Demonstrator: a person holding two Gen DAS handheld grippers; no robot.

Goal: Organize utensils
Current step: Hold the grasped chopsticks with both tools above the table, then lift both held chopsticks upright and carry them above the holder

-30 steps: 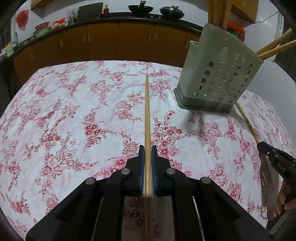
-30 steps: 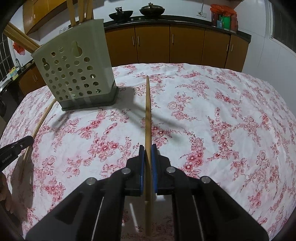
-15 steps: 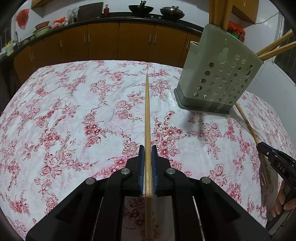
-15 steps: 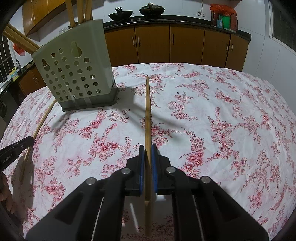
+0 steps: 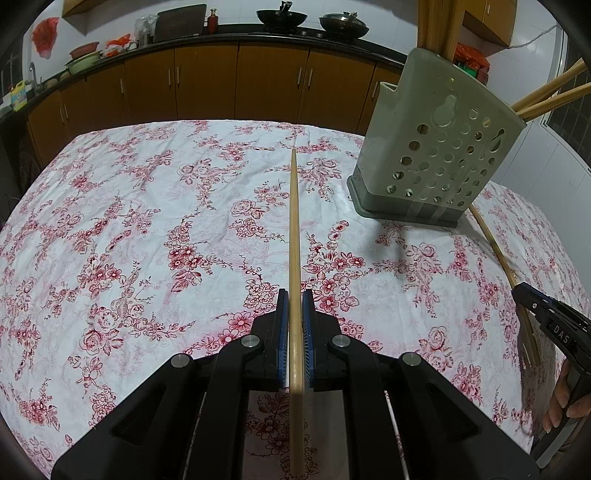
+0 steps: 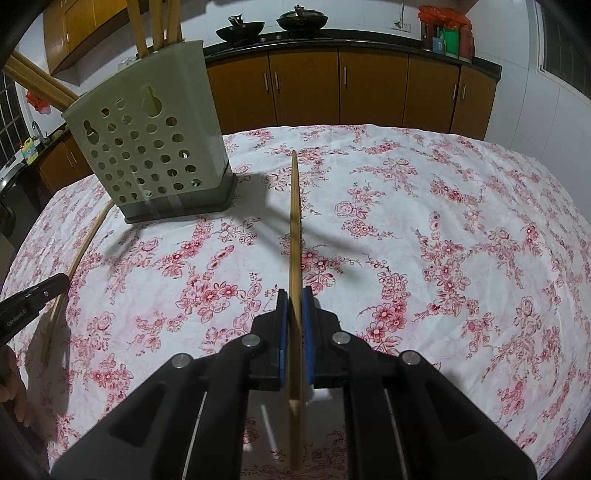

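My left gripper (image 5: 295, 299) is shut on a long wooden utensil handle (image 5: 294, 229) that points forward above the flowered tablecloth. My right gripper (image 6: 294, 297) is shut on a second wooden handle (image 6: 294, 221), also pointing forward. A grey-green perforated utensil holder (image 5: 436, 147) stands on the table, to the right in the left wrist view and to the left in the right wrist view (image 6: 147, 147). Several wooden utensils stick out of its top. Each gripper shows at the edge of the other's view, holding its utensil low over the cloth.
The table is covered by a white cloth with red flowers (image 5: 147, 221). Brown kitchen cabinets (image 5: 221, 81) with a dark counter run behind it, with woks (image 6: 240, 27) on the stove. A white wall stands at the far right (image 6: 535, 92).
Both grippers keep their hold on the wooden handles. The views have shifted only slightly; the holder looks a little closer in the right wrist view.
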